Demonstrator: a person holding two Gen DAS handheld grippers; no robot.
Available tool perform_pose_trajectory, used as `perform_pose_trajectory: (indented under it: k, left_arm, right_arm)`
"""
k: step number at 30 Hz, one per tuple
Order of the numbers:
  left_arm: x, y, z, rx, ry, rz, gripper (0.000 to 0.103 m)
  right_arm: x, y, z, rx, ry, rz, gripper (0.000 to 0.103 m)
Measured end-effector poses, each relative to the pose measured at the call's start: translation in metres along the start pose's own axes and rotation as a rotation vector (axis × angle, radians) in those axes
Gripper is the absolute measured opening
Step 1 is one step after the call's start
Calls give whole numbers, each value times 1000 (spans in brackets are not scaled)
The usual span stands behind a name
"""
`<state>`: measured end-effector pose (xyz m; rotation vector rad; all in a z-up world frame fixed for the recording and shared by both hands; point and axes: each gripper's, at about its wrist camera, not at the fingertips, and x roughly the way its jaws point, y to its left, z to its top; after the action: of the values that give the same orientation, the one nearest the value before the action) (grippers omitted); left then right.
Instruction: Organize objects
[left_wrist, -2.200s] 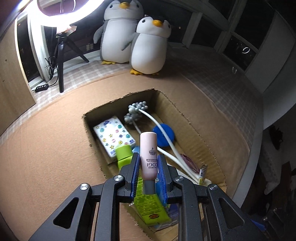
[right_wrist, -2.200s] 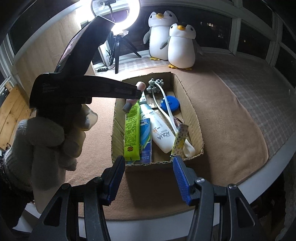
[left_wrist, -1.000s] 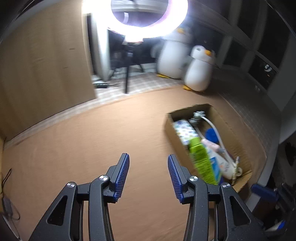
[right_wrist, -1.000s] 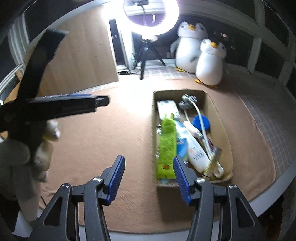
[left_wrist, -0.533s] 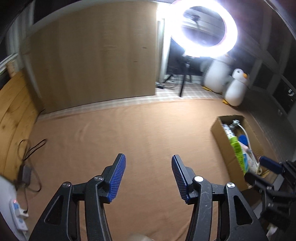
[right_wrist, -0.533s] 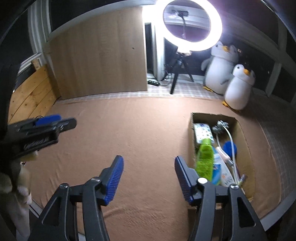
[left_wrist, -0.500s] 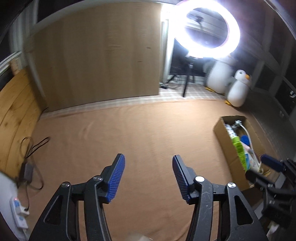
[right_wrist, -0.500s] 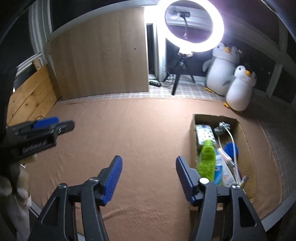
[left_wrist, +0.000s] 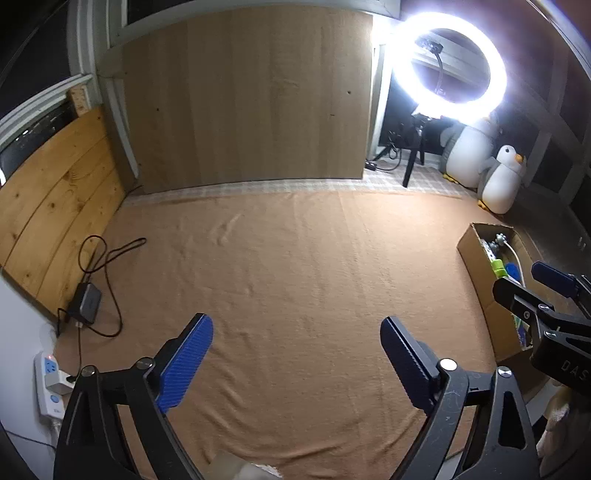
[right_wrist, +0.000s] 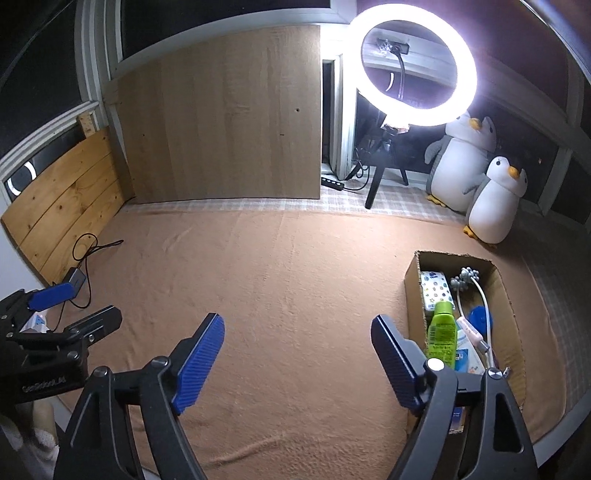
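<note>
I read the left gripper (left_wrist: 297, 339) as spread wide, nothing between its blue pads (left_wrist: 186, 363), and it hangs over bare brown blanket (left_wrist: 295, 258). The right gripper (right_wrist: 297, 341) is equally wide apart and holds nothing.

The cardboard box (right_wrist: 412, 286) sits just right of the right gripper's right finger, on the blanket. Inside it I can identify a green bottle (right_wrist: 441, 334) lying lengthwise, a white patterned packet (right_wrist: 436, 290) at the far end, a pink tube (right_wrist: 471, 330), a blue round item (right_wrist: 478, 315) and a grey-headed massager on white stems (right_wrist: 465, 277). The near end of the box is cut off behind the right finger, so its contents there are hard to make out (a white and blue label shows only in part).

From the left wrist view the same box (left_wrist: 476, 266) lies far to the right, and the right gripper's dark frame covers its near half; only the green cap and a blue patch show clearly.

Ahead of both grippers stand a ring light (right_wrist: 413, 66) on a tripod and two plush penguins (right_wrist: 493, 195), well beyond the box. To the left of the left gripper, a power strip (left_wrist: 48, 384) and a black adapter (left_wrist: 86, 301) with a looped cable lie at the blanket's edge (the strip is partly cut off by the gripper frame).
</note>
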<state>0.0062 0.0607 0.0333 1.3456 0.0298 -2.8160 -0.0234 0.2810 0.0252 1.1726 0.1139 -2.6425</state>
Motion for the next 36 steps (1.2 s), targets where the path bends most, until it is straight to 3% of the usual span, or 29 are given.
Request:
perform_pose_trajectory:
  k: [10, 36]
  left_arm:
    - [-1, 16, 3, -37, 11, 25, 102]
    - [26, 3, 10, -8, 56, 14, 102]
  right_arm:
    - [3, 11, -2, 0, -3, 9, 80]
    - [11, 2, 0, 32, 2, -5, 80]
